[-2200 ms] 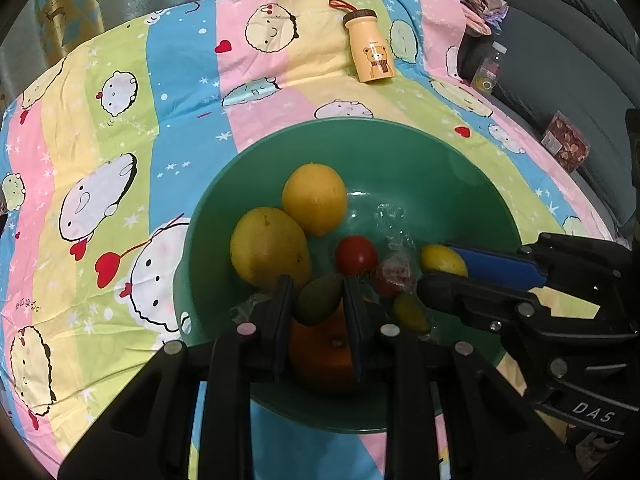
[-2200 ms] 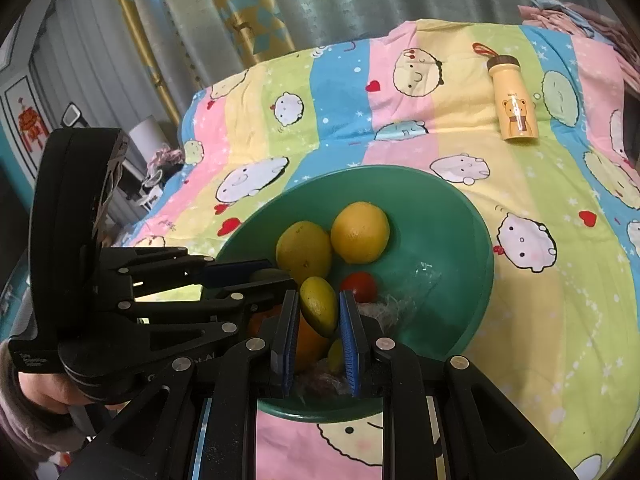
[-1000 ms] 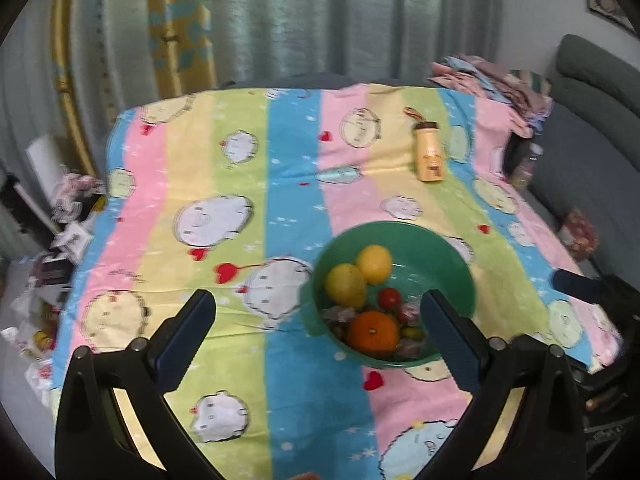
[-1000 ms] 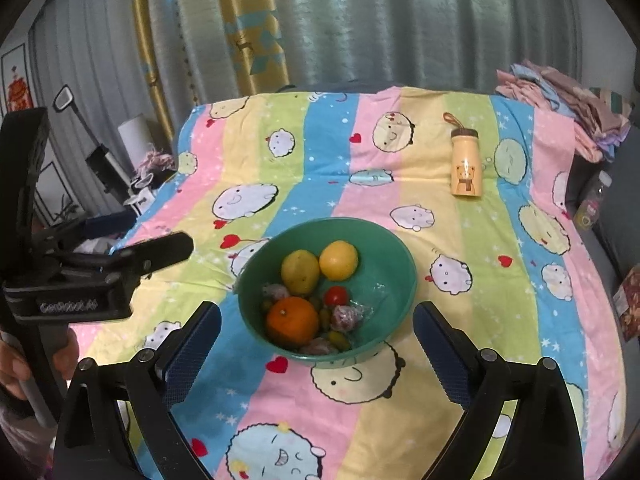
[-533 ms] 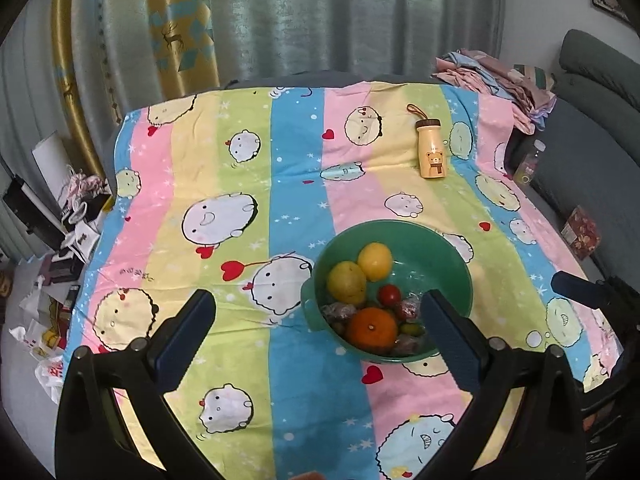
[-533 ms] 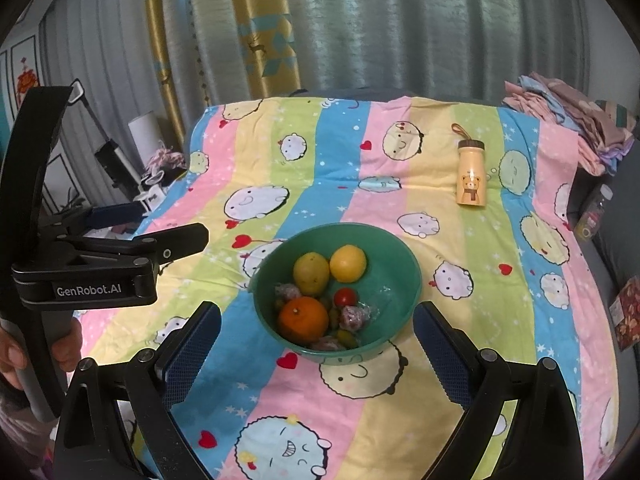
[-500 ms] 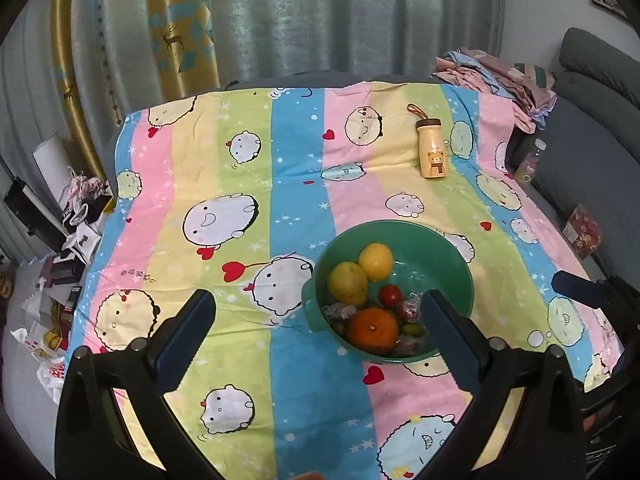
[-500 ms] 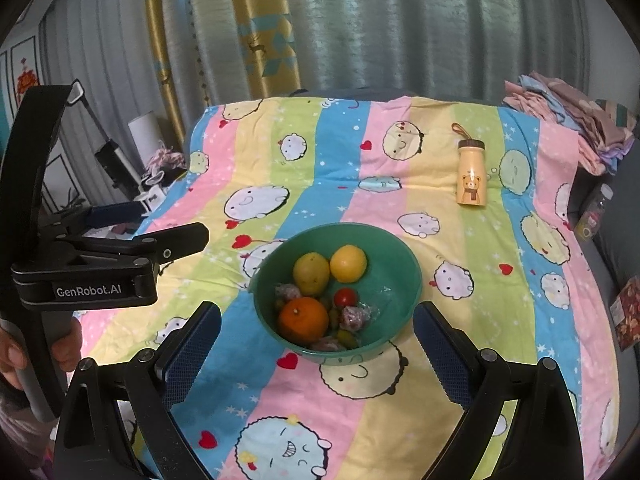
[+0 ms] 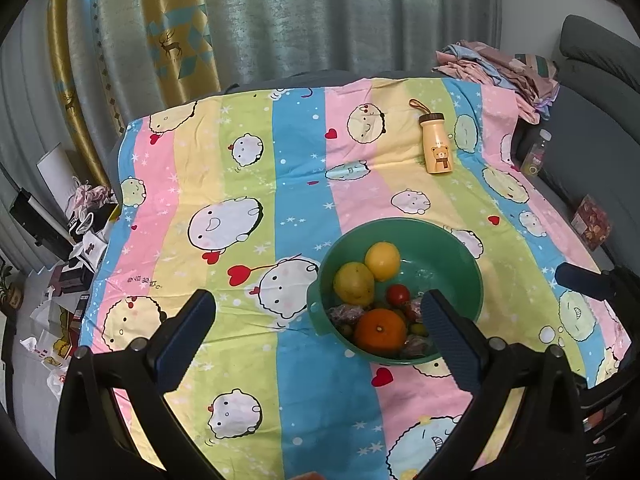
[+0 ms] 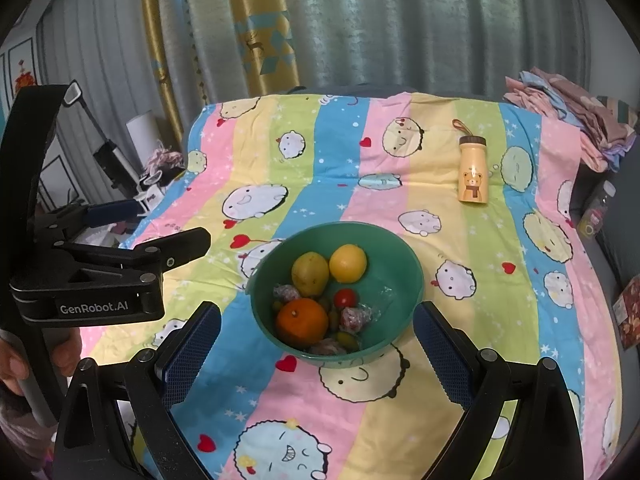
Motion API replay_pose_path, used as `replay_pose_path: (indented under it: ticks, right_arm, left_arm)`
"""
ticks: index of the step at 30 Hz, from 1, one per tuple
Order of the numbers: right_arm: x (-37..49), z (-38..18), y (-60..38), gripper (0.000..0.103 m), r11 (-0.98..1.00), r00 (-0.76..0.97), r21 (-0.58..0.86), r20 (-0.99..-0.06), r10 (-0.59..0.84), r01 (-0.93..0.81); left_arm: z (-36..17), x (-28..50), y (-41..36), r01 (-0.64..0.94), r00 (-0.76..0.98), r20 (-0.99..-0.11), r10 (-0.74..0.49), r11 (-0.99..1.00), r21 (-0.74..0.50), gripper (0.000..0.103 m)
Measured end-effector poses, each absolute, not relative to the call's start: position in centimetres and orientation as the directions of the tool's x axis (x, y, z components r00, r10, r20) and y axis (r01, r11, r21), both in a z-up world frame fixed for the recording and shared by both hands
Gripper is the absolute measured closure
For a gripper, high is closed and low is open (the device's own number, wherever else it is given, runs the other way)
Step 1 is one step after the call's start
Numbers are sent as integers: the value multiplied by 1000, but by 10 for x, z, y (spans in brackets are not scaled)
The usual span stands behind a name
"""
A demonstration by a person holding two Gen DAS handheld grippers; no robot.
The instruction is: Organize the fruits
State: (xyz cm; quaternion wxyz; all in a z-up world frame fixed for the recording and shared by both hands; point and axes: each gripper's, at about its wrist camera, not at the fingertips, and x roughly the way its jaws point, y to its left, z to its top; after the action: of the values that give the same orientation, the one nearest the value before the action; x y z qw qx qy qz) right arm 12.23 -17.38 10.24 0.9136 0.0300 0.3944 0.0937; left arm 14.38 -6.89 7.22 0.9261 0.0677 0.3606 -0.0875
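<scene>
Green bowl (image 10: 400,280) sits on the striped cartoon cloth (image 10: 280,168) over the tabletop. Inside: 1 orange (image 10: 302,320) at the near side, 2 yellow fruits (image 10: 347,263) behind it, 1 small red tomato (image 10: 345,298), small green fruits and wrapped pieces. Right gripper (image 10: 316,356) is raised, fingers spread wide and empty, bowl centred between and beyond them. Left gripper (image 9: 320,332) likewise wide apart, holding nothing; bowl lies toward its right finger. Yellow bear bottle (image 10: 472,172) lies well behind the bowl.
</scene>
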Motion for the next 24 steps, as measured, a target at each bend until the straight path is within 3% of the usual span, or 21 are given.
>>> replay_pose_path:
  ticks: [24]
  right_arm:
    - [128, 95, -179, 6, 981, 664, 127, -723, 192, -146]
  left_arm:
    - [65, 155, -77, 217, 712, -695, -101, 973, 82, 0]
